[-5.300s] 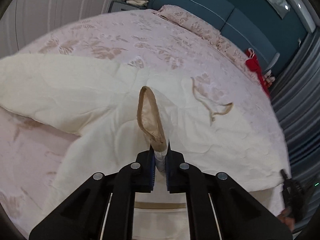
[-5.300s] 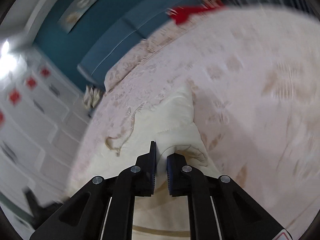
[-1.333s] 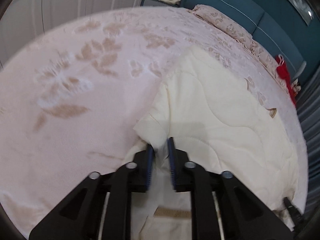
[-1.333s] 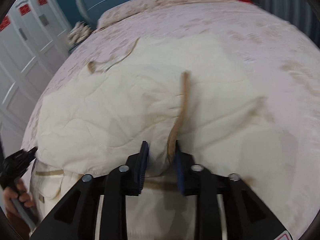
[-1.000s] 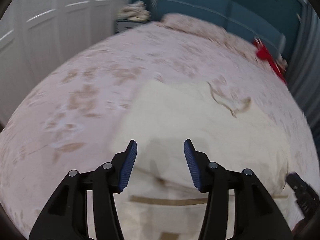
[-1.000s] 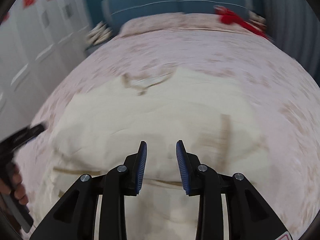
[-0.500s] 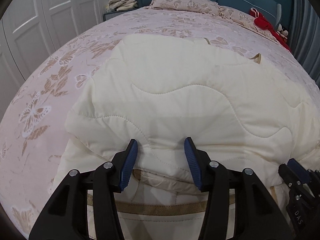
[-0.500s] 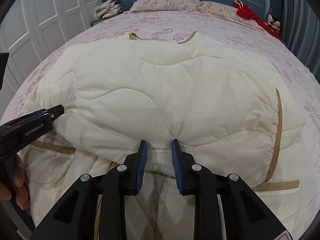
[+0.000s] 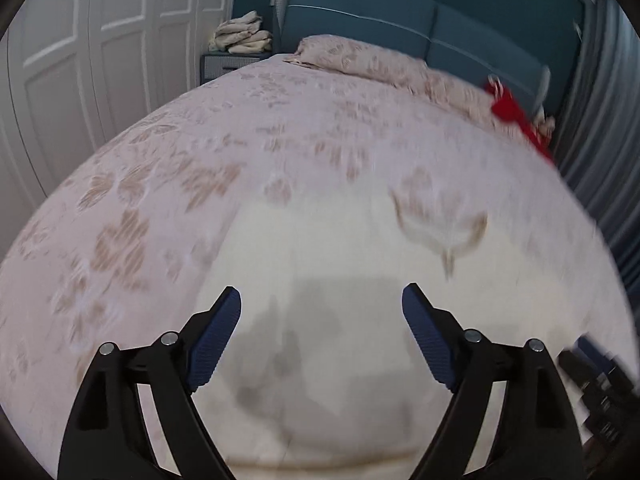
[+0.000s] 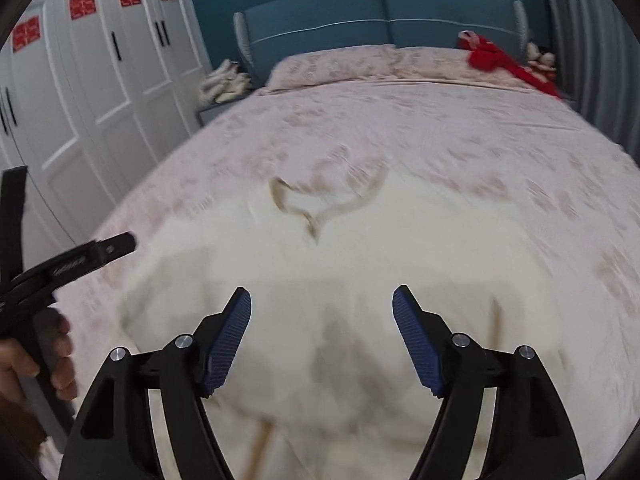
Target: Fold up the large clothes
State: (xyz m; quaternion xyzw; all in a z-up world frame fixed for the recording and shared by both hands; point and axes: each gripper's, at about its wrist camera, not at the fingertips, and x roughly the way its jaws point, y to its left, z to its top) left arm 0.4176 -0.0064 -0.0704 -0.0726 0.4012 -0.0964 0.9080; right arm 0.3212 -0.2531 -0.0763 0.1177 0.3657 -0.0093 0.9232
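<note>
Blue ribbed pads (image 9: 216,344) of the left gripper (image 9: 322,342) stand wide apart, jaws having just spread, nothing between them; the cream quilted garment (image 9: 340,248) lies below, untouched, with the gripper's shadow on it. Right gripper (image 10: 322,344) likewise: jaws just opened wide, pads (image 10: 228,340) clear of the cloth, hanging above the same garment (image 10: 360,264). Garment lies spread and folded on the bed (image 9: 160,168), near edge toward the cameras, its tan-trimmed neckline (image 10: 320,204) at the far side; both frames motion-blurred, so quilting detail is lost. Bedspread pink with a brown leaf print. Right wrist view alone shows the left gripper from the side (image 10: 80,260), with the hand (image 10: 44,364) round its handle at lower left, a tan trim strip (image 10: 496,320) on the garment's right part, and white wardrobe doors (image 10: 100,80) with red paper squares. Left wrist view shows a dark, blurred piece of the right gripper (image 9: 596,380) at its lower right edge. Both show the blue headboard (image 10: 380,20), pillows (image 9: 360,60), red item (image 9: 516,116) at the bed's far right corner, and folded pale cloth (image 9: 240,36) on a nightstand.
</note>
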